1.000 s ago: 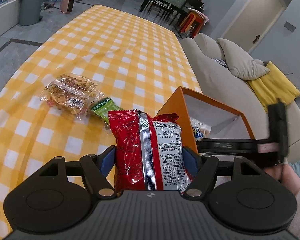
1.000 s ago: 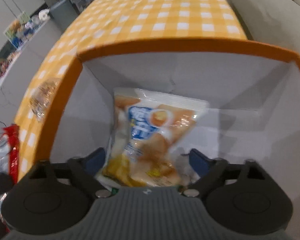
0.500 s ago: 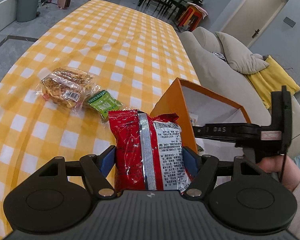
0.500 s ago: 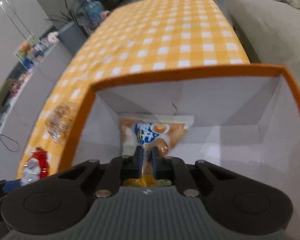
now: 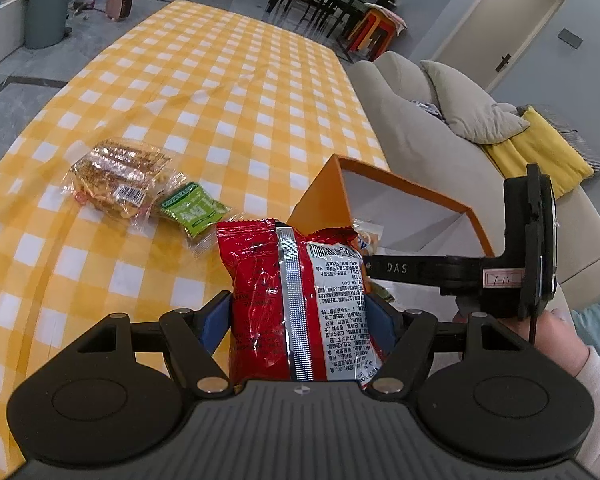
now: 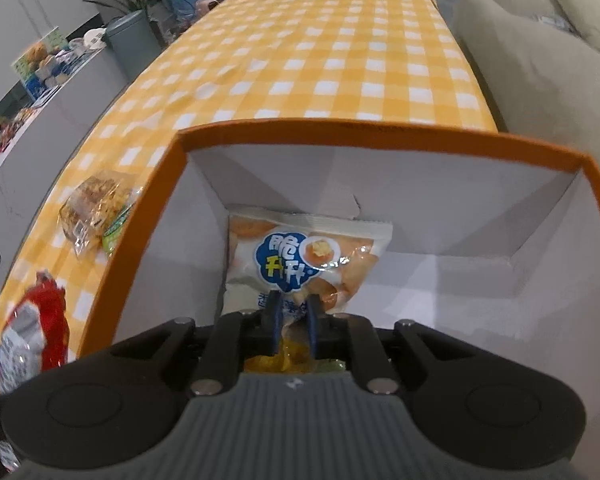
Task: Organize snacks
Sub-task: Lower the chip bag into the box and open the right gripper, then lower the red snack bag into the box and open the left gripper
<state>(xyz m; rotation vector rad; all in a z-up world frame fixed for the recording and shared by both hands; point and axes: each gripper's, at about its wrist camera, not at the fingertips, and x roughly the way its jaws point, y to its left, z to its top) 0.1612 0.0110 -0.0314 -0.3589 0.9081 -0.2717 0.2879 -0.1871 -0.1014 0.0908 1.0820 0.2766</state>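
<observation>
Left hand-held gripper (image 5: pixel 298 320) clamps a red snack bag (image 5: pixel 296 300) beside the orange box (image 6: pixel 148 216); right hand-held gripper (image 6: pixel 294 322), nearly closed, sits over the boxed cracker packet (image 6: pixel 304 256), risking collision during drop-off.

From my seat I see a yellow checked tablecloth (image 5: pixel 228 92), a grey bin (image 5: pixel 44 8) at ten o'clock, and a beige sofa (image 5: pixel 420 120) with a yellow cushion (image 5: pixel 540 152) at two.
</observation>
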